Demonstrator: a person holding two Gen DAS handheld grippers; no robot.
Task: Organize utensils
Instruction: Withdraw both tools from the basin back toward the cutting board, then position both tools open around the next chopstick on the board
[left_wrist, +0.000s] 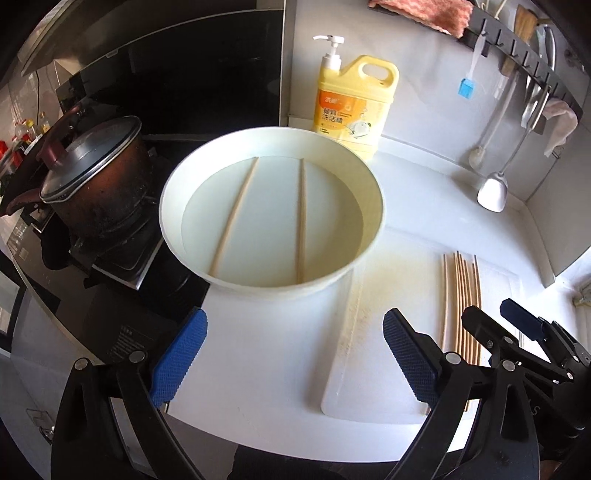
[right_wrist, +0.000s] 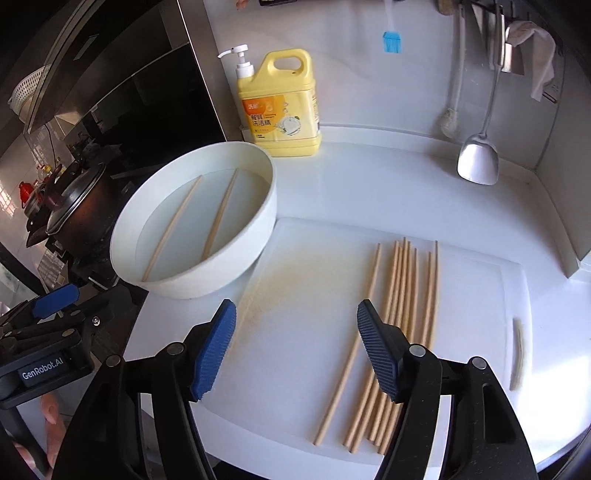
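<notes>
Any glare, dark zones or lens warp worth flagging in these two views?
Left wrist: strong fisheye bend, black corners; stove side around the pot is dim, white counter washed out. Right wrist: same warp; sun glare on the board near the chopsticks; basin sharp.

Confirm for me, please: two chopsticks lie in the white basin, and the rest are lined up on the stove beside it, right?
Not quite. Two chopsticks do lie in the white basin, but the rest are lined up on the white cutting board, not the stove; the right wrist view shows it.
</notes>
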